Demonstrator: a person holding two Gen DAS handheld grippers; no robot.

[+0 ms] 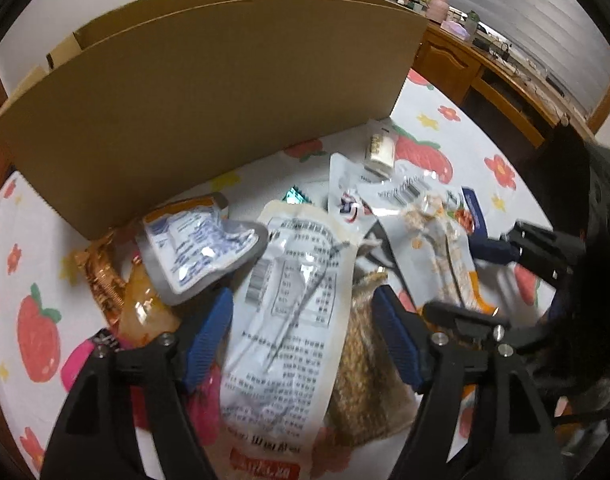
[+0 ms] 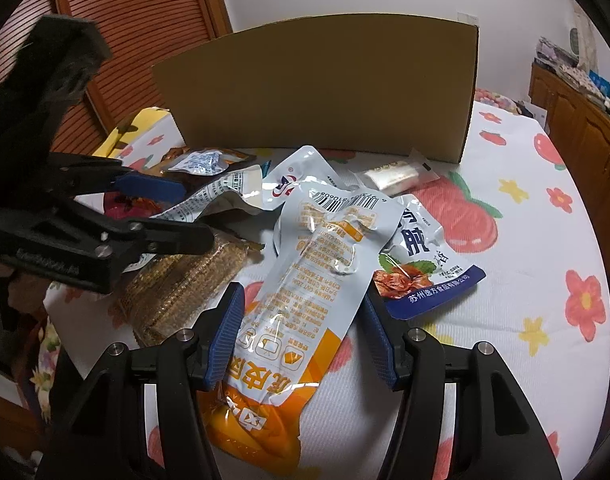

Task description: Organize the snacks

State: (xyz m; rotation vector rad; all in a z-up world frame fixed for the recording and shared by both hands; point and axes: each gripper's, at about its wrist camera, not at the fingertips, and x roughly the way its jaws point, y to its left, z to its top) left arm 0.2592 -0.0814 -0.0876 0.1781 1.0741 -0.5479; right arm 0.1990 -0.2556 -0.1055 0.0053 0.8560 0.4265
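My left tool hung over the heap of snacks with its blue-padded jaws released, standing on either side of a long white pouch printed with black text and a red band at its near end; the pads were not pressing on it. My right tool straddled a white and orange foil pouch with a clear window. Its jaws stood partly apart, the left pad just beside the pouch's edge, and I could not tell whether they were gripping it.

The snacks lay on a white cloth printed with red strawberries and flowers, which covered the counter. Behind them a tall brown cardboard box stood upright, its near wall rising well above the pile.

Crowding the white text pouch were a crumpled grey-edged silver sachet resting across its upper left corner, a copper-gold foil wrapper and an amber translucent packet to the left, and a brown woven-look packet tucked under its right edge. A pink wrapper peeked out beside my left finger.

Around the orange pouch, a white pouch with a blue bottom edge and a picture of meat lay partly beneath it to the right. A small clear wrapper holding a pale bar sat near the box's corner. Wooden cabinets lined the far wall.
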